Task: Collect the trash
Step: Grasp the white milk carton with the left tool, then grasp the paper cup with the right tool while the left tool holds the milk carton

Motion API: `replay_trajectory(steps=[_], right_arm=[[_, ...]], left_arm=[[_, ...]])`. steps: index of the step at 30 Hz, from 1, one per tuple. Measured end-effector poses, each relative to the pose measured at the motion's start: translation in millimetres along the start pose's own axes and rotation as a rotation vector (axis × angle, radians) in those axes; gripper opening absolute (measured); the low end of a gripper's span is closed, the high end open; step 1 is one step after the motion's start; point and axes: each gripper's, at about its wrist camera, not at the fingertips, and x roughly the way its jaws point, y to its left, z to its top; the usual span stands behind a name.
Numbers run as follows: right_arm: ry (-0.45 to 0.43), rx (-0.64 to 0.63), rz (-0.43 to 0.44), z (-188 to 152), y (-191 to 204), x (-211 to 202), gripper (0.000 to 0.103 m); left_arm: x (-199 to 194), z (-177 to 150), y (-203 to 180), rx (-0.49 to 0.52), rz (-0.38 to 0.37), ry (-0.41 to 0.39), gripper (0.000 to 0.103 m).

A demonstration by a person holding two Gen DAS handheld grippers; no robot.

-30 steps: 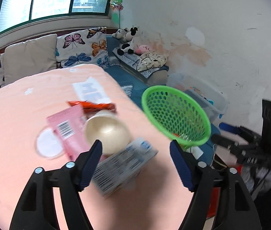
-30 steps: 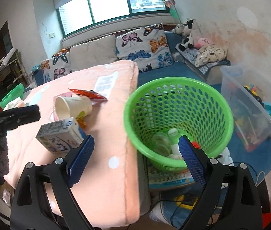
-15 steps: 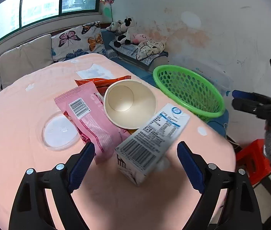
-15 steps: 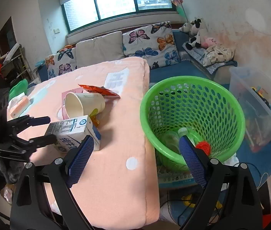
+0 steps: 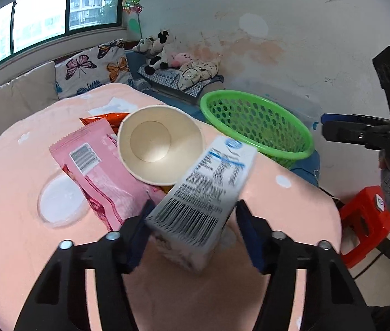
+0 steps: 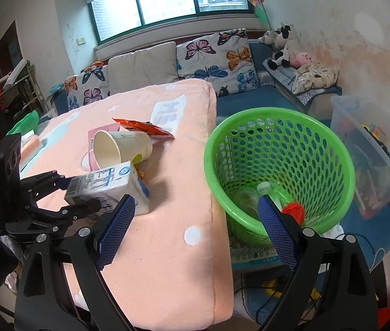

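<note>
A white and blue milk carton [image 5: 203, 201] lies on the pink table [image 5: 15, 171]. My left gripper [image 5: 192, 231] has its blue pads on both sides of the carton, closed around it; it also shows in the right wrist view [image 6: 81, 193] with the carton [image 6: 109, 187]. A paper cup [image 5: 159, 146] lies on its side behind the carton, beside a pink wrapper [image 5: 98, 171] and an orange wrapper [image 5: 106, 118]. My right gripper [image 6: 195, 229] is open and empty, above the table edge next to the green basket [image 6: 277, 160].
The green basket [image 5: 255, 124] stands off the table's right edge and holds bottles [image 6: 252, 195] and a red item [image 6: 294, 211]. A clear storage bin [image 6: 371, 149] sits beyond it. A red stool [image 5: 366, 220] stands at the right. A sofa with cushions [image 6: 167, 63] is behind.
My left gripper has moved forward and closed its pads around the milk carton. My right gripper has drifted slightly back and left, staying open.
</note>
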Motion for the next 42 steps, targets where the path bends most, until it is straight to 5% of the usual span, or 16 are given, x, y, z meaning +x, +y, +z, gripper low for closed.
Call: replay_trajectory(steps=[11,24,42], right_arm=[[-0.013,-0.025,0.031,7.3,15.6,4.3,0.09],[-0.013,-0.146,0.054,20.2,80.7,42.5,0.09],[-0.001,-0.226,-0.063,38.9,141.5,123.9,0.09]], left_arm=[[-62.2,-5.5,-2.6,-0.08,0.015,-0.082,0.05],[-136.0,-23.3,48.6,-0.23,0.212,-0.09,0.05],[-159.0,-45.7,79.1,-0.349,0.261,-0.113,0.05]])
